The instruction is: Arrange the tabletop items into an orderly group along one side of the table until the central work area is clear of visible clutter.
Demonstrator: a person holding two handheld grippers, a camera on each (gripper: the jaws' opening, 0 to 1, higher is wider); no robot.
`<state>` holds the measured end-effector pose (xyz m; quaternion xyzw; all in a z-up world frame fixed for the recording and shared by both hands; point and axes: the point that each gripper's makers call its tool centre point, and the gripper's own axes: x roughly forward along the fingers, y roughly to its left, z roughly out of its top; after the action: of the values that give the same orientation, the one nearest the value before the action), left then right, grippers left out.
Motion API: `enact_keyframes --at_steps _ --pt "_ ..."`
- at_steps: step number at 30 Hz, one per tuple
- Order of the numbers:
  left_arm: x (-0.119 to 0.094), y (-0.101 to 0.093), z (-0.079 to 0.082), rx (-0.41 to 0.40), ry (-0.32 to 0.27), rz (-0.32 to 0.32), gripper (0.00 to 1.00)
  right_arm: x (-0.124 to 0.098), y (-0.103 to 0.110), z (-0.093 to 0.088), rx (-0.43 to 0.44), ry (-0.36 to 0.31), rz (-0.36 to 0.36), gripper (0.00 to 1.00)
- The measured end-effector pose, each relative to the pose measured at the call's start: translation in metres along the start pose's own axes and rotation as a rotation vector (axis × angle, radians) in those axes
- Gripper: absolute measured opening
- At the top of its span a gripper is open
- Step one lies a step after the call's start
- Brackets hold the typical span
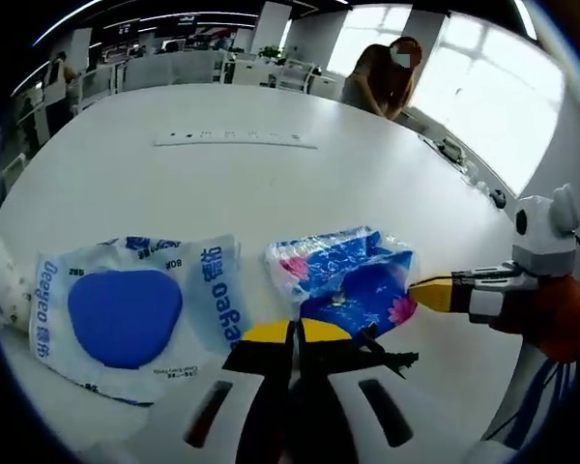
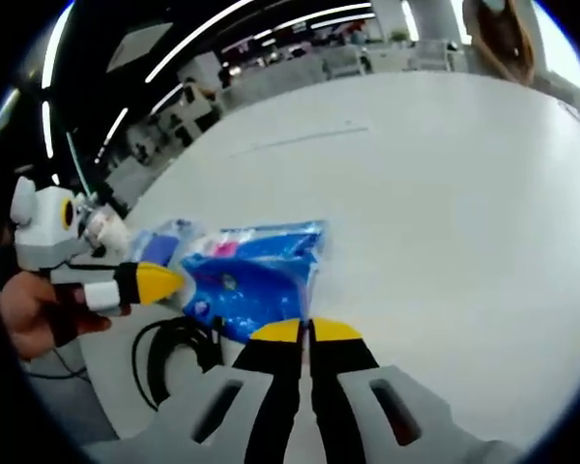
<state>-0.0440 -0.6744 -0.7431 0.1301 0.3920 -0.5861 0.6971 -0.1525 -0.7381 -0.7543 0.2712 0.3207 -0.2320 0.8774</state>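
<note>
White tabletop carries a crumpled blue floral plastic packet just ahead of both grippers. Left gripper is clenched empty with the packet just up and right of its tips. Right gripper is likewise closed, packet up-left; neither looks clearly nearer.
</note>
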Motion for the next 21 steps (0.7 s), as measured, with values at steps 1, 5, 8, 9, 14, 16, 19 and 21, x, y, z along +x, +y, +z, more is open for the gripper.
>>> enact_keyframes --at_steps 1,5,8,9,14,16,19,21 --pt "0.0 0.0 0.001 -0.005 -0.001 -0.001 0.0 0.0 0.0 0.0 0.001 0.0 -0.001 0.0" --pt "-0.002 -0.001 0.004 -0.019 -0.008 -0.01 0.05 0.0 0.0 -0.001 -0.007 0.012 -0.012 0.06" --pt "-0.008 -0.001 0.007 -0.025 -0.019 -0.015 0.11 -0.006 0.0 -0.001 0.008 0.0 -0.015 0.1" --pt "-0.01 0.0 0.007 -0.024 -0.022 -0.017 0.12 -0.009 0.0 -0.001 0.009 -0.005 -0.016 0.1" --pt "-0.028 0.003 0.004 -0.031 -0.037 -0.017 0.13 -0.023 0.003 -0.005 0.012 -0.03 -0.018 0.09" --pt "-0.035 0.003 0.0 -0.023 -0.039 -0.014 0.13 -0.028 0.01 -0.009 0.01 -0.033 -0.007 0.08" --pt "-0.044 0.0 -0.009 -0.013 -0.039 -0.027 0.13 -0.031 0.021 -0.015 -0.007 -0.028 0.018 0.08" --pt "-0.05 -0.004 -0.015 -0.004 -0.038 -0.041 0.15 -0.031 0.03 -0.02 -0.018 -0.022 0.036 0.08"
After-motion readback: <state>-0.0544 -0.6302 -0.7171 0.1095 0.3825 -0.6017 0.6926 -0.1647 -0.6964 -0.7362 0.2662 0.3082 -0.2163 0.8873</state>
